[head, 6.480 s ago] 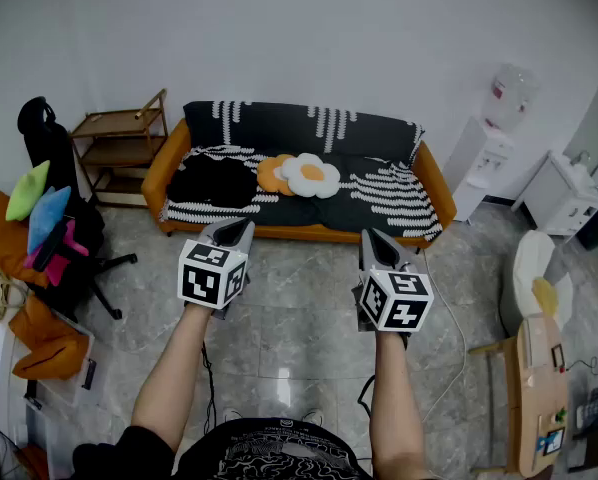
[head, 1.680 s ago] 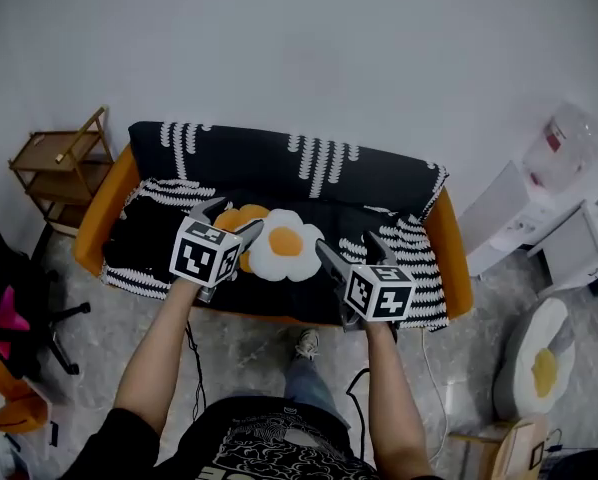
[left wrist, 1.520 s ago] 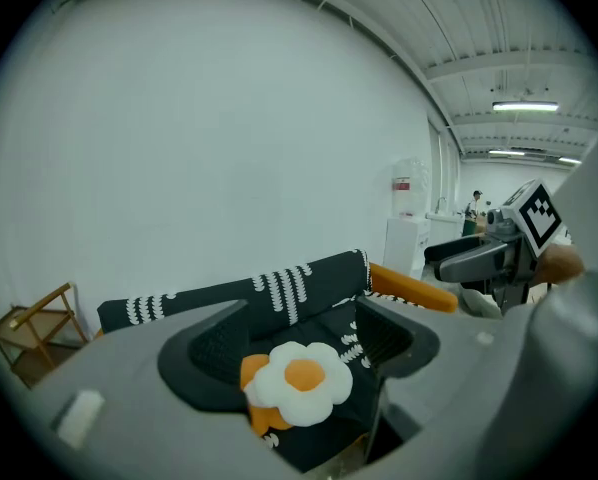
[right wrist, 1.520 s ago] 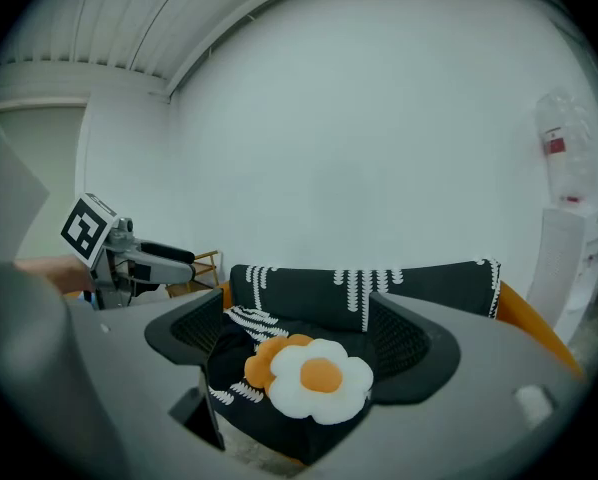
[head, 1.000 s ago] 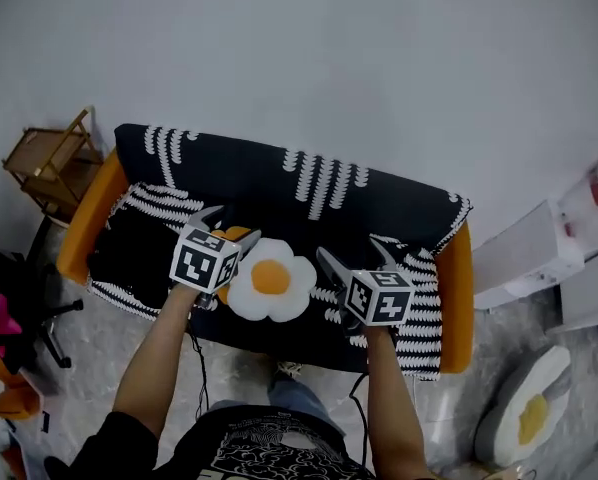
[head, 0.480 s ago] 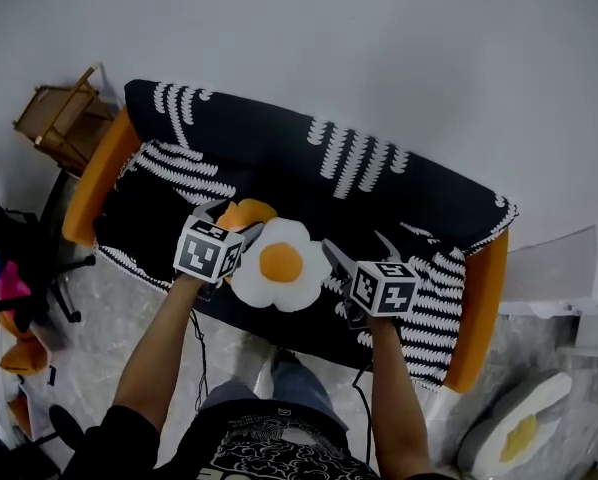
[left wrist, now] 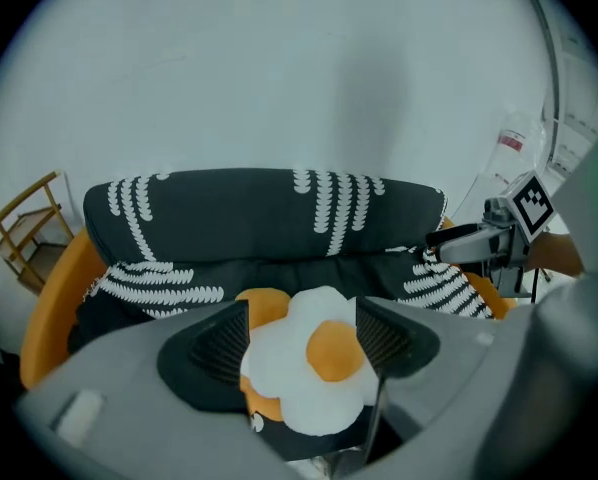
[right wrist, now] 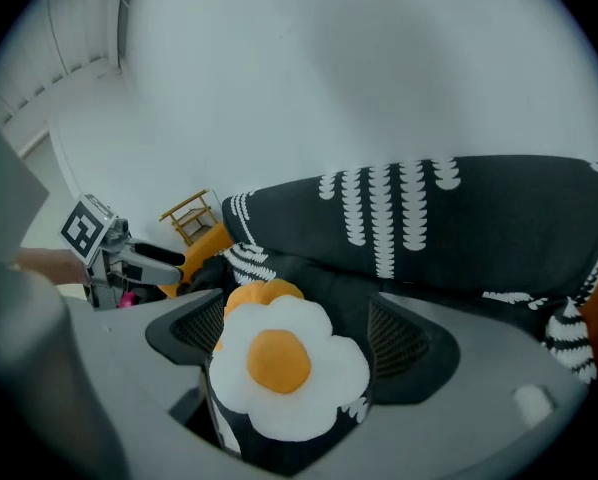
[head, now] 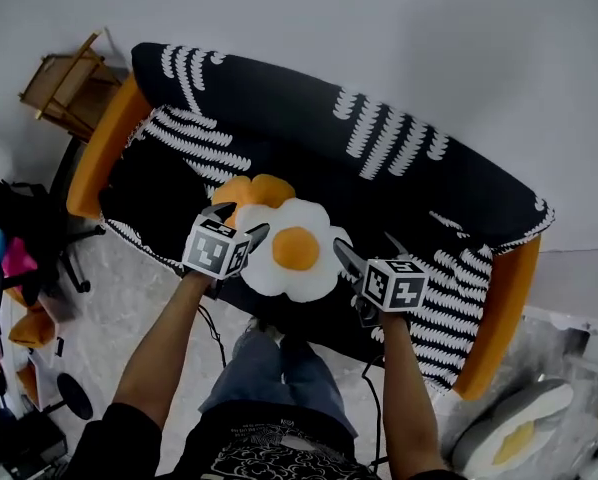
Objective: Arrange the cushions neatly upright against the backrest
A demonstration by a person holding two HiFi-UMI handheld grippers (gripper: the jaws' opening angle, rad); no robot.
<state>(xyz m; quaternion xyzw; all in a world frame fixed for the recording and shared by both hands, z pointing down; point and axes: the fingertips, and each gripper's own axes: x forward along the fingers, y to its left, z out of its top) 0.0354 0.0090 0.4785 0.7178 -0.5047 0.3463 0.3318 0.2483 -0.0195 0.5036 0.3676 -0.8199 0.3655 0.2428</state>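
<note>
A white flower-shaped cushion with an orange centre (head: 297,251) lies flat on the sofa seat, overlapping an orange cushion (head: 247,190) behind it. Both show in the left gripper view (left wrist: 314,363) (left wrist: 262,303) and the right gripper view (right wrist: 284,368) (right wrist: 259,294). My left gripper (head: 234,220) hovers open at the white cushion's left edge, my right gripper (head: 369,253) open at its right edge. Neither holds anything. The black backrest (head: 379,158) with white leaf pattern rises behind the cushions.
The sofa has orange arms (head: 104,148) (head: 494,313) and a black-and-white striped cover. A wooden shelf (head: 64,78) stands left of it. An office chair with coloured items (head: 19,263) is at the far left, another egg-shaped cushion (head: 509,438) on the floor at right.
I have walked up to the sofa; it now fills the view. Both grippers have moved in, one at each side of the white cushion, still open.
</note>
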